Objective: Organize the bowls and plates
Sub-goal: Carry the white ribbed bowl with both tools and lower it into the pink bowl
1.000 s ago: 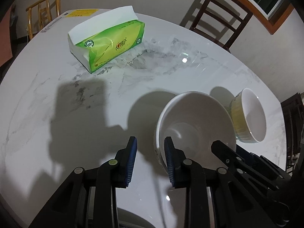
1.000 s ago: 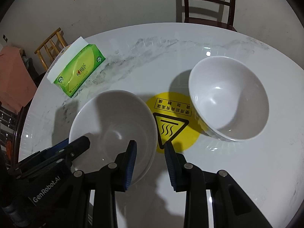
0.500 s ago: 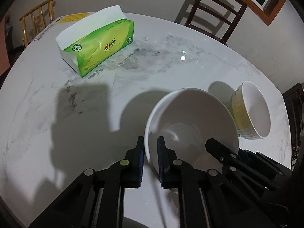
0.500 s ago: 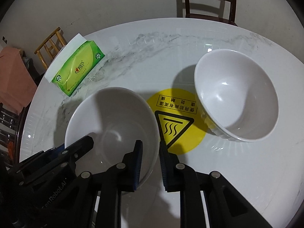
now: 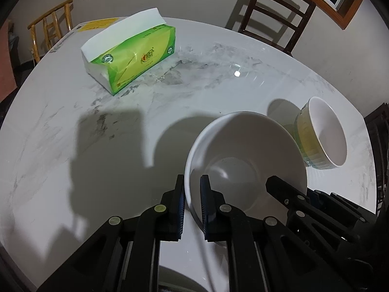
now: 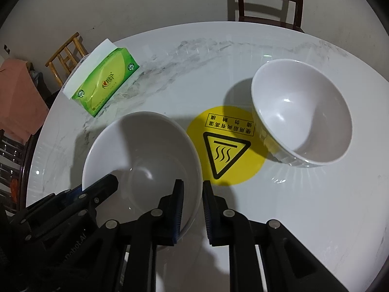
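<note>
A plain white bowl (image 5: 243,160) sits near me on the marble table (image 5: 73,146). My left gripper (image 5: 192,189) is shut on its left rim, one blue pad outside the wall and one inside. In the right wrist view the same white bowl (image 6: 141,150) has its right rim between the pads of my right gripper (image 6: 193,194), whose jaws are closing tight on it. Each gripper shows in the other's view on the bowl's opposite side. A second bowl (image 6: 301,116), white inside with a yellowish ribbed outside, stands apart to the right.
A green tissue pack (image 5: 131,58) lies at the far left of the table. A yellow round hot-surface sticker (image 6: 228,146) marks the tabletop between the two bowls. A dark wooden chair (image 5: 274,9) stands behind the table, and a light wooden chair (image 5: 51,29) at the far left.
Both grippers have closed from partly open onto opposite sides of the white bowl's rim. The views have shifted slightly; the second bowl and tissue pack have stayed in place.
</note>
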A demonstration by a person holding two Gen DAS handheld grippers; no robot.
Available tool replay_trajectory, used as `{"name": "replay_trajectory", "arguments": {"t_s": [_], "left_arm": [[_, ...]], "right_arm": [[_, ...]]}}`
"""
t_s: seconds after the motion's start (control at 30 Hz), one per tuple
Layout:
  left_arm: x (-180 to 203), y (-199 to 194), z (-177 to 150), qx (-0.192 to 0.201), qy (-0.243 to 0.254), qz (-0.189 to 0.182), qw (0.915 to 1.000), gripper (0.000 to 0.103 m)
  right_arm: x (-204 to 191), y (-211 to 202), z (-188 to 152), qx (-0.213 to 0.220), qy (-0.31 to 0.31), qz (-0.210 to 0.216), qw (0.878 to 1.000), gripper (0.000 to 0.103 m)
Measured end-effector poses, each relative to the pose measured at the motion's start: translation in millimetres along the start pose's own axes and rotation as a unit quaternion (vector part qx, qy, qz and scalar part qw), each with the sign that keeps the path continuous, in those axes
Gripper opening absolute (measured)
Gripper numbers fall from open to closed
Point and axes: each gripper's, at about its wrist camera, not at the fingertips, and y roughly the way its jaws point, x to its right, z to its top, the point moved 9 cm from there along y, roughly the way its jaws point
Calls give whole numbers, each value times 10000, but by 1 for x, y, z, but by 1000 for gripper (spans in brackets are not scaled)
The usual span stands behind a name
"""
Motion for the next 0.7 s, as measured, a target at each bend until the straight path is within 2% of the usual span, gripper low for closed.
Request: {"name": "replay_trajectory", "arguments": {"t_s": [0.7], "left_arm": [[-4,-80,-28,308,108,54,9995,9]], "right_arm": [[-27,-73,-30,247,-224,58,9994,15]]}}
